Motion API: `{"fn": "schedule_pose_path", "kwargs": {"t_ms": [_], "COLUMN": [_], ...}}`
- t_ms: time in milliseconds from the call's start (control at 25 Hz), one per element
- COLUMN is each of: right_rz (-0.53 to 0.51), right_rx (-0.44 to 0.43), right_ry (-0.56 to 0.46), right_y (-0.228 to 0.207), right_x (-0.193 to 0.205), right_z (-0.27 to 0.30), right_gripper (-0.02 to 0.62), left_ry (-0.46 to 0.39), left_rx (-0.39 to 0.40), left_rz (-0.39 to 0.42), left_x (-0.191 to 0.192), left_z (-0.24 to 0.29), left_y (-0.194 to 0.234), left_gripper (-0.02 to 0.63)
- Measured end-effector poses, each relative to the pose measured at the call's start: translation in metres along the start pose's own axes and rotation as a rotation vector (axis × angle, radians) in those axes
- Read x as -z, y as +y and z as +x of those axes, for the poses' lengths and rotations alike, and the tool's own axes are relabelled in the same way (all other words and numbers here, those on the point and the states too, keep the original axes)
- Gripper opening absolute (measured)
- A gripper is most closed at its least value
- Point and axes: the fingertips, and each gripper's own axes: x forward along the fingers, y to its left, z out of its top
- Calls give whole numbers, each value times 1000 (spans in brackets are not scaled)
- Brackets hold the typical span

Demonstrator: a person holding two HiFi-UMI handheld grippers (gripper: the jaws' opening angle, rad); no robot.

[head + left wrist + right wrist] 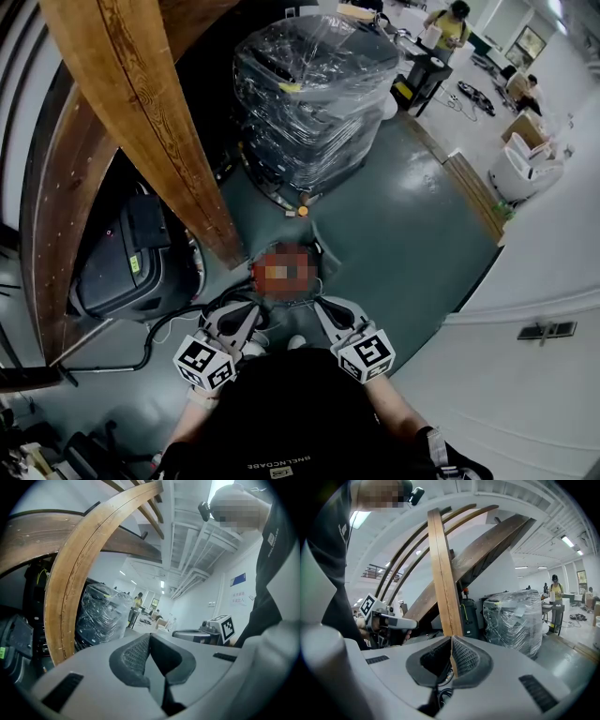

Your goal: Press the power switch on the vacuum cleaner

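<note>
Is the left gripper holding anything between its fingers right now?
No, in the left gripper view the left gripper has its fingers closed tip to tip, with nothing between them.

Curved wooden beam (pixel 141 103): warm brown, dark grain streaks, paler edge.
Vacuum cleaner (pixel 117 277), under the beam: black to dark grey, small yellow-green label.
Wrapped stack (pixel 314 94), right of the beam: clear glossy film over black, one orange spot at its base.
Floor (pixel 403 234), right of the beam: dark blue-green, turning pale grey further from it.
Left gripper (pixel 149 635) and right gripper (pixel 450 640): light grey shells, black pads with fine cross-hatch.
Marker cube (pixel 204 361) on each: white faces, black square patterns.
Person's top (pixel 300 412), below the beam: black, white lettering.
Distant person (pixel 452 26), far right of the beam: yellow top.
</note>
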Motion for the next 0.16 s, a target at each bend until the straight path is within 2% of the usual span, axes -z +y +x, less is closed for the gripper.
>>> {"fn": "schedule_pose_path", "kwargs": {"t_ms": [160], "right_rz": [-4], "right_rx": [-6], "right_ry": [2], "right_y": [-1], "right_x": [0], "right_z": [0], "right_gripper": [28], "left_ry": [-4], "left_rx": [-2], "left_rz": [1], "left_x": [0], "left_z": [1], "left_y": [0], "left_gripper": [14]}}
